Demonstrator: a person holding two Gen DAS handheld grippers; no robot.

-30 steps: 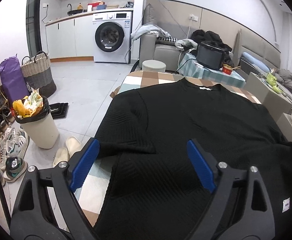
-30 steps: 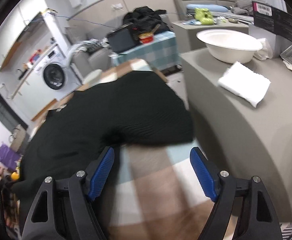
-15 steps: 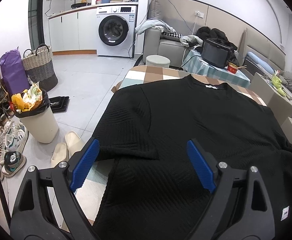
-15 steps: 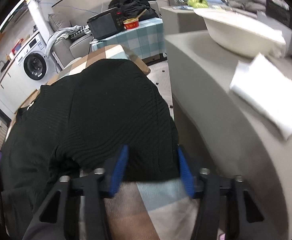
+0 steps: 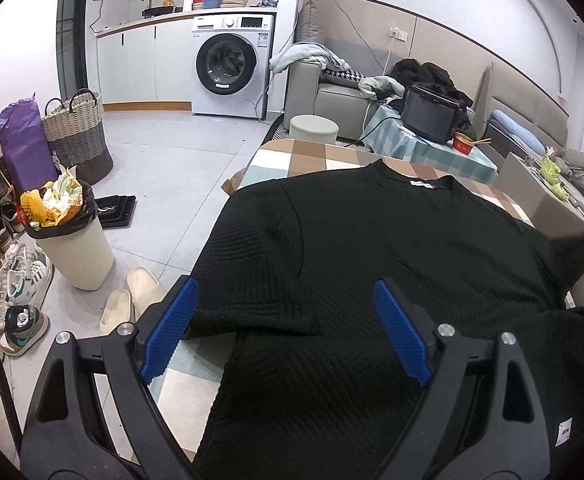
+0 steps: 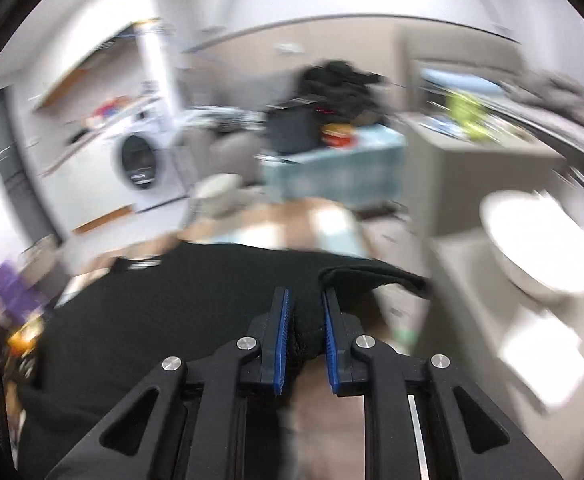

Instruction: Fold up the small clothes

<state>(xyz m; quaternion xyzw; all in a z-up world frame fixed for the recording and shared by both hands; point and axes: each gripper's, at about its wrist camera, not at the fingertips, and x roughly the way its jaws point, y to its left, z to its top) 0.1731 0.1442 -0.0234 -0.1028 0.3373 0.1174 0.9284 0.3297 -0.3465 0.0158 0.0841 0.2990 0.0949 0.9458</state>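
Observation:
A black short-sleeved knit top (image 5: 392, 264) lies spread on a checked tablecloth (image 5: 312, 156), collar at the far end. My left gripper (image 5: 288, 320) is open, hovering over the top's left sleeve and side, its blue pads wide apart. In the blurred right wrist view, my right gripper (image 6: 303, 320) is shut on the top's right sleeve (image 6: 368, 278) and holds it lifted above the table. The raised sleeve also shows at the right edge of the left wrist view (image 5: 576, 252).
A grey counter (image 6: 472, 280) with a white bowl (image 6: 540, 248) and a white cloth (image 6: 540, 348) stands right of the table. A full bin (image 5: 72, 240), slippers (image 5: 132, 296) and shoes sit on the floor to the left. A sofa and washing machine (image 5: 232, 64) stand behind.
My right gripper closed on the top's right sleeve and lifted it off the table, moving fast. My left gripper stayed open and shifted only slightly.

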